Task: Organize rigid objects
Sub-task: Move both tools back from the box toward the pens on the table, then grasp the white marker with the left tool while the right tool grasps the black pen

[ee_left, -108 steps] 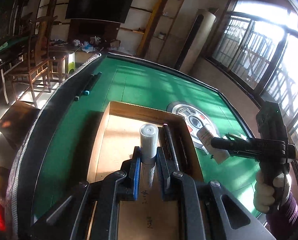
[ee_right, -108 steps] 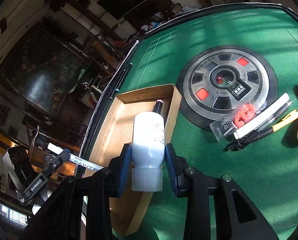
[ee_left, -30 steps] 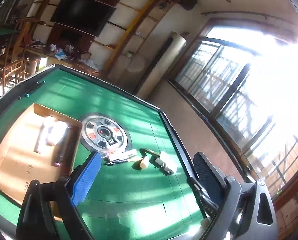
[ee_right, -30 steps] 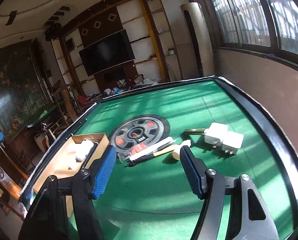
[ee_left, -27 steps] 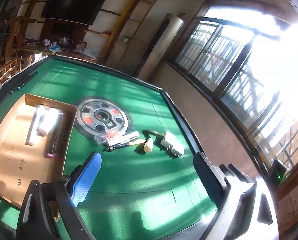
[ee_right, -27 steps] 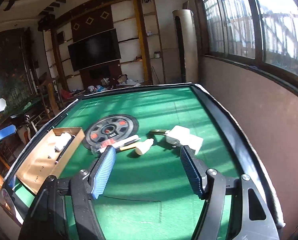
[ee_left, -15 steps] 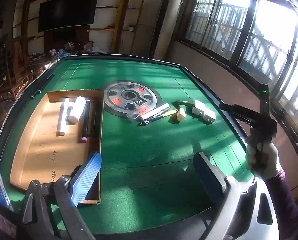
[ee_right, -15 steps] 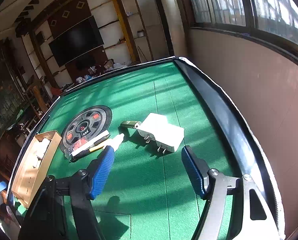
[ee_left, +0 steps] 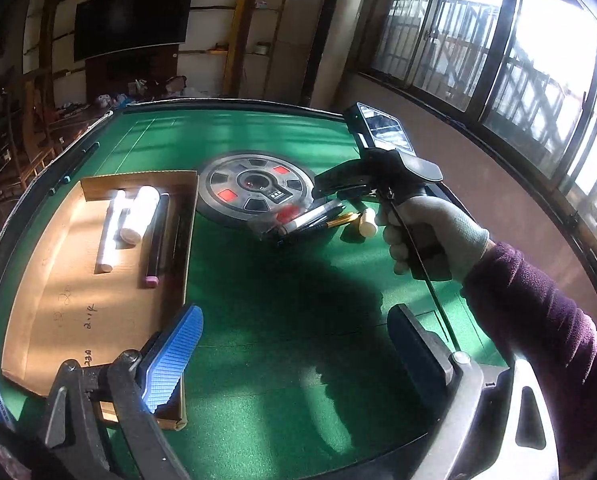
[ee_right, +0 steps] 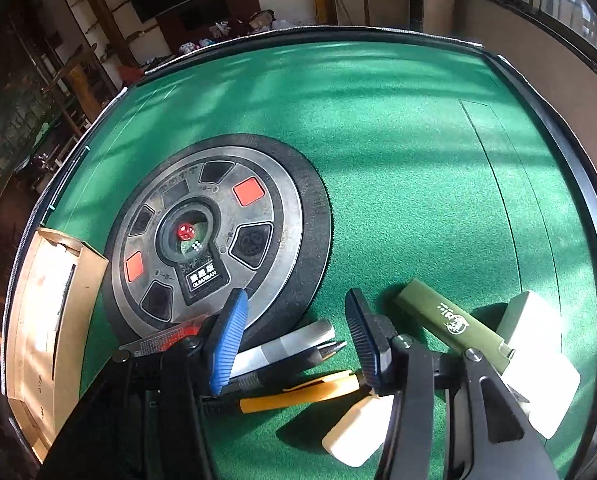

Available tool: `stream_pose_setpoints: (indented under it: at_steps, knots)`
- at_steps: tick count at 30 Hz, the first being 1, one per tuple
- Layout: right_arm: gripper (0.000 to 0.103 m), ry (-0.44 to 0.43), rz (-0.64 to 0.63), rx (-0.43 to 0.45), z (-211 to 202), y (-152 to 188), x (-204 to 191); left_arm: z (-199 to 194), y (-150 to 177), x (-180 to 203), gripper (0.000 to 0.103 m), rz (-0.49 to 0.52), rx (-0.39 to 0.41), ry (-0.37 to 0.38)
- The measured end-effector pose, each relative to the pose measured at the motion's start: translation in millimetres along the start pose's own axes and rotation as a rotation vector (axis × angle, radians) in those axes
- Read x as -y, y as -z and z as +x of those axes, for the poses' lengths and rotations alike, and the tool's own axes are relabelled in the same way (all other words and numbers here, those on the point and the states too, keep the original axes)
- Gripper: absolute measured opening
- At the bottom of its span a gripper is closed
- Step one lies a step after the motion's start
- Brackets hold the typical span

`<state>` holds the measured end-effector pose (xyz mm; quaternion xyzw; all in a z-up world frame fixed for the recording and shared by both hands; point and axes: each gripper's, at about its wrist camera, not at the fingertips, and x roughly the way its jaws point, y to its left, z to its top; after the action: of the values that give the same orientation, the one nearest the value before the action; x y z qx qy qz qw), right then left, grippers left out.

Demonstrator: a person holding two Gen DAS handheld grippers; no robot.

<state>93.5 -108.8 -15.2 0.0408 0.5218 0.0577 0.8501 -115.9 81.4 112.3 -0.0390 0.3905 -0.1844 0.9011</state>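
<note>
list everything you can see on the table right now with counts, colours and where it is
green felt table: 1, green, black rim
shallow cardboard box: 1, brown, table's left side
white plastic bottle: 1, white, lying in the box
long white tube: 1, white, in the box, left of the bottle
dark marker with pink end: 1, black, in the box, right of the bottle
round grey dice console: 1, grey with red buttons, table centre
silver pen: 1, silver, at the console's near edge
yellow-handled tool: 1, yellow, nearer than the pen
olive green bar: 1, olive, right of the pens
white plug adapters: 2, white, far right
left gripper: open, above bare felt
right gripper: open, over the pens
</note>
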Motion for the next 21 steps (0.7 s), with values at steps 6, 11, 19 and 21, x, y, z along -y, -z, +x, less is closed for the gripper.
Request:
stream_pose_setpoints:
  at_steps: [6,11,19,21]
  knots:
    - [0.033,0.034,-0.128,-0.036,-10,40,-14,10,-1,-8,0.095,-0.023,-0.012,0.002]
    - [0.034,-0.089,-0.232,-0.090,-43,97,-24,19,0,-8,0.095,-0.018,-0.020,0.002]
    - [0.053,-0.198,0.105,0.321,-114,125,75,64,2,29,0.086,0.145,-0.060,0.000]
    - [0.053,-0.231,0.177,0.313,-109,125,94,80,0,41,0.068,0.232,-0.078,-0.005]
